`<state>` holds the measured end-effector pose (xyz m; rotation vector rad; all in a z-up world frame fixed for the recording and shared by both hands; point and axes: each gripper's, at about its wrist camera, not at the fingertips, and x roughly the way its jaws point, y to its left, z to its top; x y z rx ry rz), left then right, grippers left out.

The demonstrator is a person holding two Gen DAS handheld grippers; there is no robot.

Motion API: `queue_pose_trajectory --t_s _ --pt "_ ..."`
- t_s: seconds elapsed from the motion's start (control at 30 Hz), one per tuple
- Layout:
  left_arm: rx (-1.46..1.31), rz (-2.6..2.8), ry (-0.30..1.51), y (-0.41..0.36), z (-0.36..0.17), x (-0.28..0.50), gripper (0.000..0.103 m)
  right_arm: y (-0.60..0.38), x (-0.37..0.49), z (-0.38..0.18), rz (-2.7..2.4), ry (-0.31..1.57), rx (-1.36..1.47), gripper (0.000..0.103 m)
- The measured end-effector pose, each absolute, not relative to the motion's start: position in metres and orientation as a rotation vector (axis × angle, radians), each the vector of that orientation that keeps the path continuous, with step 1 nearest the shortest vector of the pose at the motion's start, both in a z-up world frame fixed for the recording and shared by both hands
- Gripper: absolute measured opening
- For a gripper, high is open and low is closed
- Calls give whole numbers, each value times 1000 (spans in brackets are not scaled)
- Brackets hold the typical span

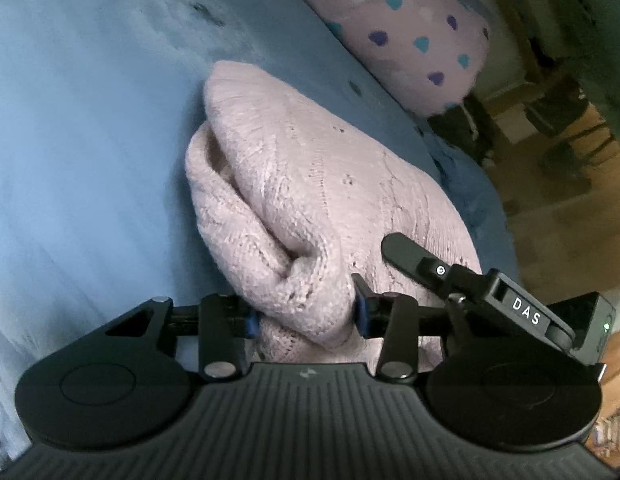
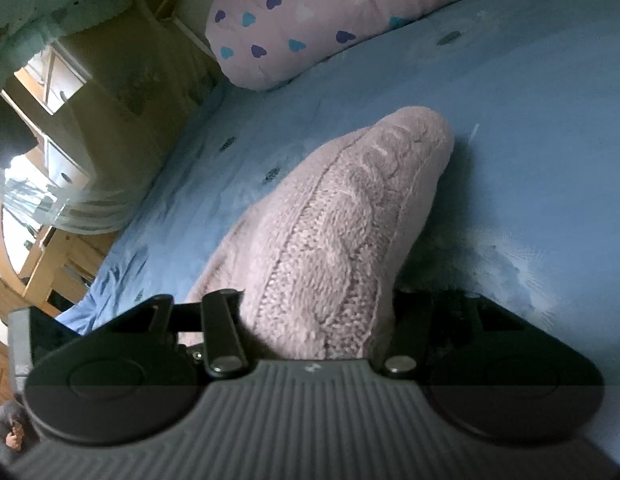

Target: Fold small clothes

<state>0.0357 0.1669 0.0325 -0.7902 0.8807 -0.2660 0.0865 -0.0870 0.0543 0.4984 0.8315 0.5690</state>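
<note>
Left wrist view: at the bottom centre of the frame, the left gripper (image 1: 305,314) is seen clenched on a bunched fold of the pink knitted garment (image 1: 301,200), the knit being pinched between the blue-padded fingers (image 1: 362,312). At the lower right, the other gripper's black finger (image 1: 406,256) is laid against the same garment. The garment is spread upward through the centre of the frame, doubled over itself, on the blue bed sheet (image 1: 89,120). In the upper right, a pink pillow with blue and purple hearts (image 1: 410,32) is lying on the bed.

Right wrist view: at the bottom centre, the right gripper (image 2: 318,320) is closed around a thick wad of the pink knitted garment (image 2: 342,216), which fills the gap between the fingers and hides their tips. The garment is raised as a tapered cable-knit ridge toward the centre of the frame, above the blue bed sheet (image 2: 530,120). The heart-patterned pillow (image 2: 310,20) is seen at the top, and wooden furniture (image 2: 49,264) at the far left.
</note>
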Motion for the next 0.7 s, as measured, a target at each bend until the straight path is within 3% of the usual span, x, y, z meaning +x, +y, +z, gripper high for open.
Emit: queue_pose_trajectory --t_s 0.37,0.7 --pt "-727 -405 937 99 48 -11 48 -158 29 74 493 851 547 54" --pt "-557 -419 996 43 49 -78 48 -213 -34 50 428 882 581 57"
